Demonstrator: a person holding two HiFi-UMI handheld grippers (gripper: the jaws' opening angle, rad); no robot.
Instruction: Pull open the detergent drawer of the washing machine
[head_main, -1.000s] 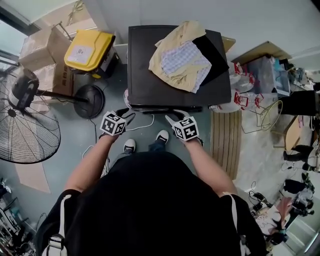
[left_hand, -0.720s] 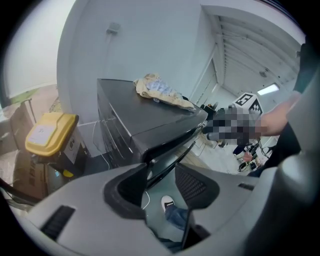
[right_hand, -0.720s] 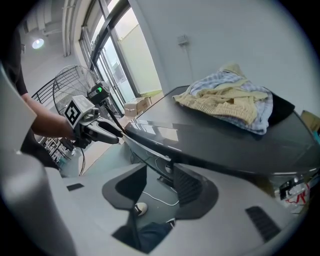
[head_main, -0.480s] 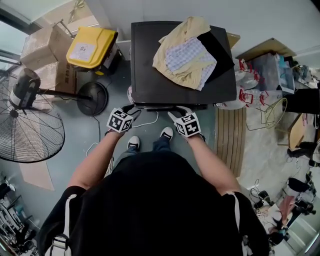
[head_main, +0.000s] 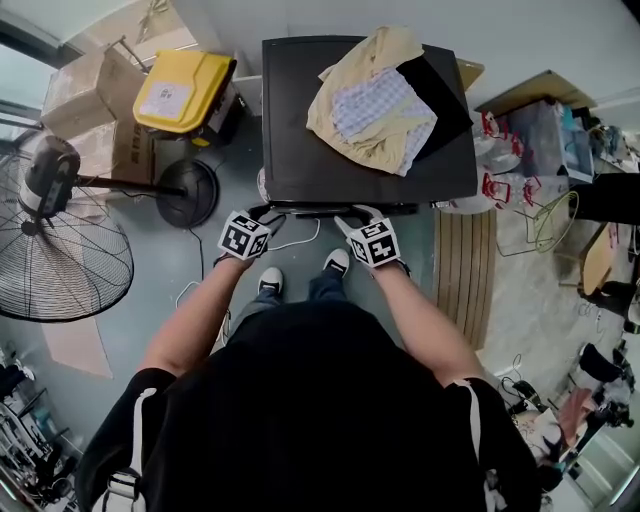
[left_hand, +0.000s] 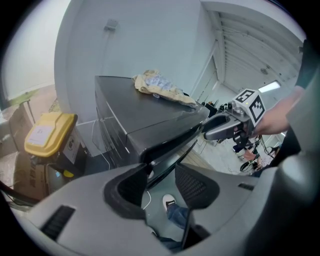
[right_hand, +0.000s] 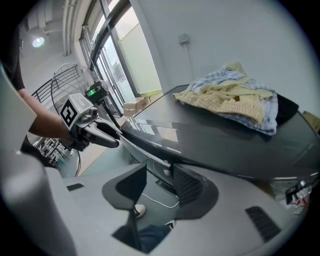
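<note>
Head view: washing machine (head_main: 300, 150) stands black and square-topped straight ahead of the person. I cannot tell the detergent drawer apart from the dark front panel (head_main: 335, 208) – it would sit along that top front edge, under the overhang. Left gripper (head_main: 262, 212) and right gripper (head_main: 352, 215) both sit with their tips at this edge, side by side, near the machine's middle.

Left gripper view: jaws stand wide, a thin dark edge of the panel running slantwise through the gap, neither pad pressed on it. Right gripper view: jaws wide too – only floor, a white cable (right_hand: 160, 200) and a shoe (right_hand: 139, 210) show between them, the panel just above the tips.

Pile of clothes (head_main: 375, 105) on the lid; yellow bin (head_main: 180, 90) and fan (head_main: 60, 250) to the left.
</note>
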